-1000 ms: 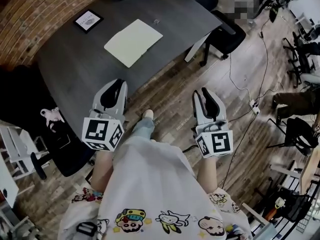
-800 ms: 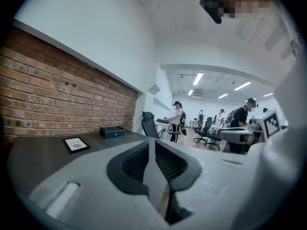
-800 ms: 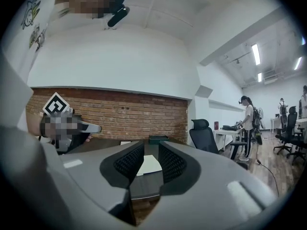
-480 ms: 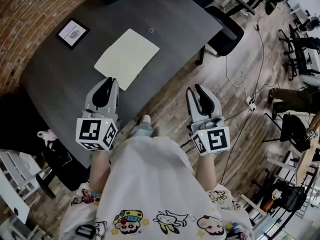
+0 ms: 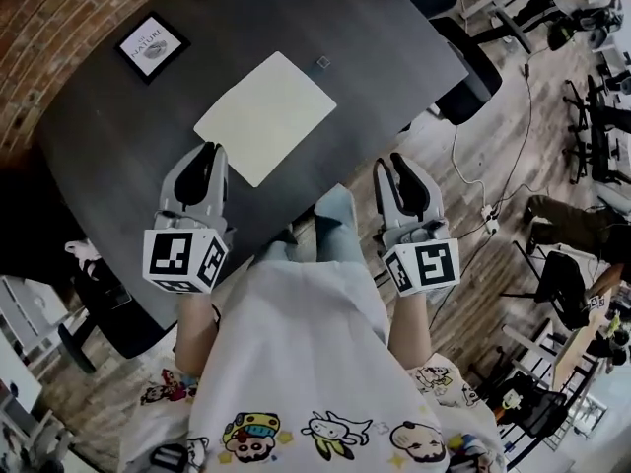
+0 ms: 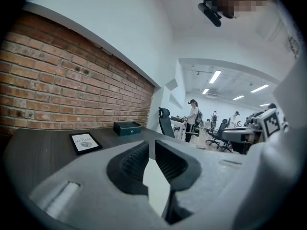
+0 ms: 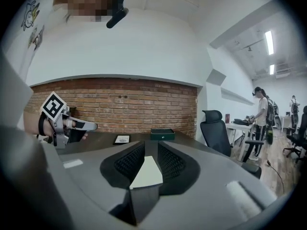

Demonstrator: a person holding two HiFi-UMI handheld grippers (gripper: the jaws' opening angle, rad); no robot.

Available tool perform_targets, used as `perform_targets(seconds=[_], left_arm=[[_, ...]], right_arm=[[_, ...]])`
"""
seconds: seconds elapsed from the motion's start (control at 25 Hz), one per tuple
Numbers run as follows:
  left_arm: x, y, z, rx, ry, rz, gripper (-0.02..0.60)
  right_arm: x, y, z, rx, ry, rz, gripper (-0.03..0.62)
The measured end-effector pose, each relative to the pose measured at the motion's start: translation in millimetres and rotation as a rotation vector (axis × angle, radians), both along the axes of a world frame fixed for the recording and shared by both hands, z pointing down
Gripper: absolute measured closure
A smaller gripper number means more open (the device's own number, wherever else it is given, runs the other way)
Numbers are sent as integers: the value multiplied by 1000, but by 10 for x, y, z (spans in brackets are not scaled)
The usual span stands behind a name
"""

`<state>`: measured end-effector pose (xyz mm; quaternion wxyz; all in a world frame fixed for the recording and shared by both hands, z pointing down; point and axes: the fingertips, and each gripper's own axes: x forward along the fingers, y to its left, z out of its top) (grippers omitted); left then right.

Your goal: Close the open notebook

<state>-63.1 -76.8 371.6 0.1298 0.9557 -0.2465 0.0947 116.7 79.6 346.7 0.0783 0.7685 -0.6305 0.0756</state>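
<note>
Notebook (image 5: 266,116): lies flat and pale on the dark table (image 5: 394,57), just ahead of the left gripper (image 5: 202,151), ahead and to the left of the right gripper (image 5: 394,163). Seen whole only from the head view, with both grippers side by side, short of the page. Left gripper view: jaws a narrow slit apart, empty, page beyond them; framed card (image 6: 85,143) and dark box (image 6: 127,128) farther ahead. Right gripper view: jaws apart, having just closed slightly, nothing gripped; desk chair (image 7: 213,123) off to the right.
</note>
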Motion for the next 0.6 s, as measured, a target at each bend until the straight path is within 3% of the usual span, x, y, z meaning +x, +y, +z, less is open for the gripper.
perform_targets(seconds=[0.24, 0.6], left_arm=[[-130, -352, -46, 24, 1, -232, 549], [-178, -520, -81, 21, -29, -630, 549]], right_arm=[[374, -771, 0, 17, 4, -187, 494], [790, -1894, -128, 48, -29, -557, 494]])
